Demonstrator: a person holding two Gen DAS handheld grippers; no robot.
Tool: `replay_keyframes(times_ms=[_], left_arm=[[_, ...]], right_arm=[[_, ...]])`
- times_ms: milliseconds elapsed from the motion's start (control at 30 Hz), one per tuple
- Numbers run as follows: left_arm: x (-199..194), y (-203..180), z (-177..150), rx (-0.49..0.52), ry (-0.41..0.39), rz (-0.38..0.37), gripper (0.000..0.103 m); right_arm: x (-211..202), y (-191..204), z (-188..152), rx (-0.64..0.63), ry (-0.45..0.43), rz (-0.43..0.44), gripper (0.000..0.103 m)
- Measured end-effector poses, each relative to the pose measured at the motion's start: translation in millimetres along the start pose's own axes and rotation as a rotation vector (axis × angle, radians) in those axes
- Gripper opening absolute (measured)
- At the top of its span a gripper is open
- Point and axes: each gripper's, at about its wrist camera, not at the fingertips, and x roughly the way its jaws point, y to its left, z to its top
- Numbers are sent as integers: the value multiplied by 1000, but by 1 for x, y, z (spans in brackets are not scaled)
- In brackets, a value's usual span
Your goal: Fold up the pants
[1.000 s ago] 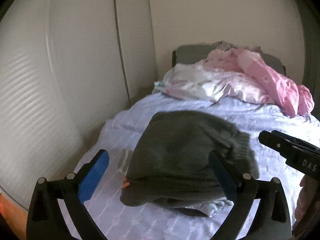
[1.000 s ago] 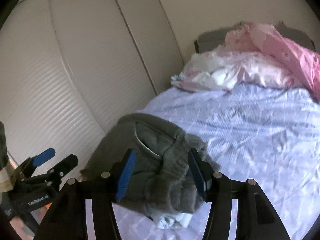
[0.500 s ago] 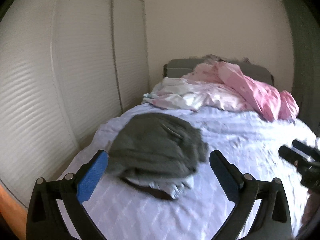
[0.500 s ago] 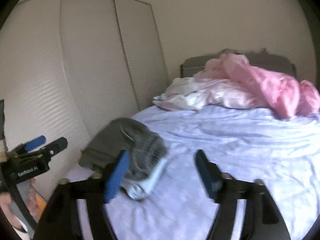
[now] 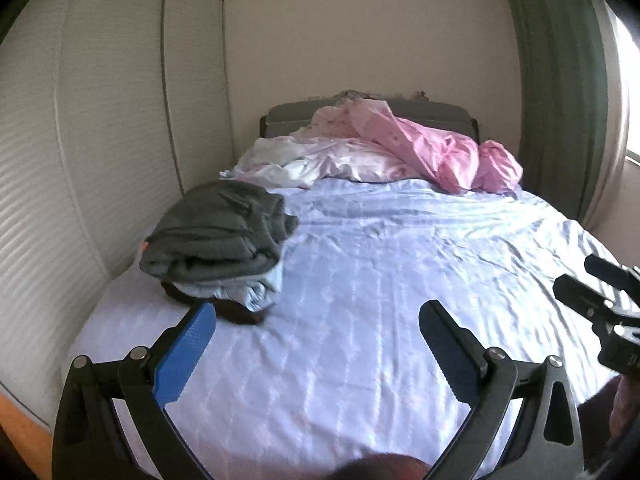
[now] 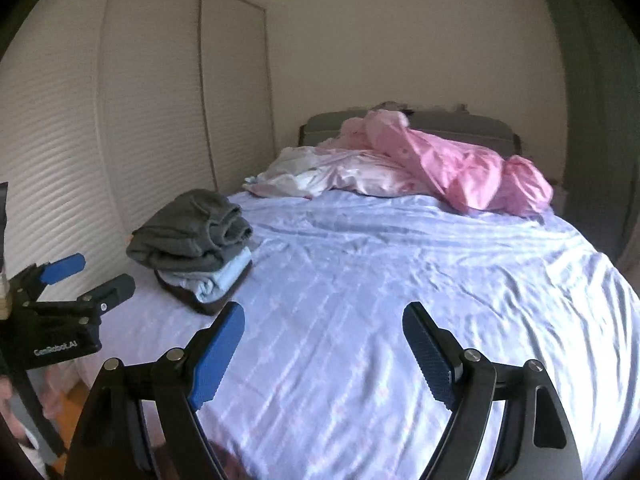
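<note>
Folded grey pants (image 5: 218, 232) top the stack at ten o'clock; soft, thick, floppy. Grip folded edge. Left claw (image 5: 316, 344) and right claw (image 6: 324, 344) both gape wide, empty.

One bed (image 5: 400, 280). Three folded garments stacked at its left edge: grey pants (image 5: 216, 232) on top, light-blue garment (image 5: 244, 288), dark garment (image 5: 240, 314). Two grippers: left gripper (image 5: 316, 340), right gripper (image 6: 324, 344). One pink duvet (image 5: 420, 148) at far end.

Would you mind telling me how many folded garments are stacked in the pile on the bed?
3 visible: grey pants on top, a light blue garment under them, a dark brown one at the bottom. More may be hidden inside.
</note>
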Motion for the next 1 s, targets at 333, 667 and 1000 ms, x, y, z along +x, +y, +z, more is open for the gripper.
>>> replay_keyframes(times_ms=[333, 667, 1000], left_arm=[[-42, -27, -29, -13, -18, -18, 103], [-49, -44, -38, -4, -11, -53, 103], [-41, -50, -41, 25, -3, -45, 103]], right_arm=[[-54, -19, -37, 44, 5, -29, 82], [-78, -26, -55, 84, -9, -63, 82], [-76, -26, -56, 81, -3, -79, 82]])
